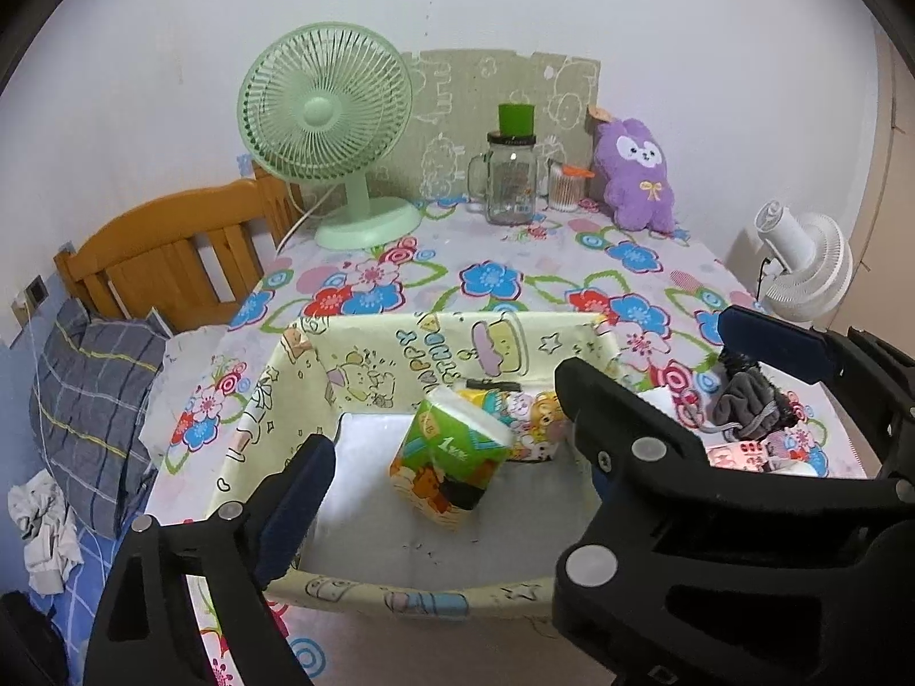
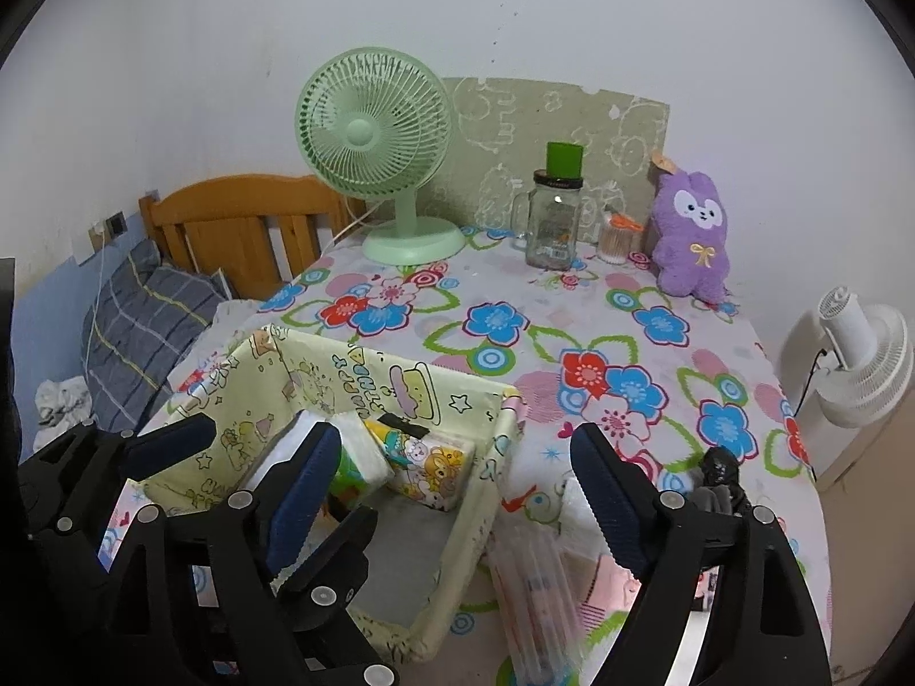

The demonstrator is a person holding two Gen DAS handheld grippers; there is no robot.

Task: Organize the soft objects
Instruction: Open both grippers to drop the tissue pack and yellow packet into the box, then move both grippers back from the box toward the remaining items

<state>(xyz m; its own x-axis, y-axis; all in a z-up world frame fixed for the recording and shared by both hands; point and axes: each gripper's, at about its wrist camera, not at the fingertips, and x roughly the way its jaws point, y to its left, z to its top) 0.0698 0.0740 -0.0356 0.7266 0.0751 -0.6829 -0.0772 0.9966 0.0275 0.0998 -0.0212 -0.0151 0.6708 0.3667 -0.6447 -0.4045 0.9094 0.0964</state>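
Observation:
A yellow cartoon-print fabric basket (image 1: pixel 366 366) (image 2: pixel 446 394) stands on the flowered tablecloth. Inside it lie a green tissue pack (image 1: pixel 457 457) (image 2: pixel 357 471) and a yellow cartoon tissue pack (image 1: pixel 534 417) (image 2: pixel 432 460). My left gripper (image 1: pixel 445 411) hangs open over the basket, above the green pack, pads clear of it. My right gripper (image 2: pixel 454 437) is open over the basket's right wall, holding nothing. A dark grey cloth (image 1: pixel 749 400) (image 2: pixel 721 471) lies right of the basket. A purple plush (image 1: pixel 635 171) (image 2: pixel 692 234) sits against the far wall.
A green desk fan (image 1: pixel 326 114), a glass jar mug (image 1: pixel 510 177) and a swab container (image 1: pixel 566 186) stand at the back. A clear plastic packet (image 2: pixel 532 577) lies right of the basket. A white fan (image 2: pixel 863 354) stands beyond the right edge; a wooden headboard (image 1: pixel 171 251) and pillow are to the left.

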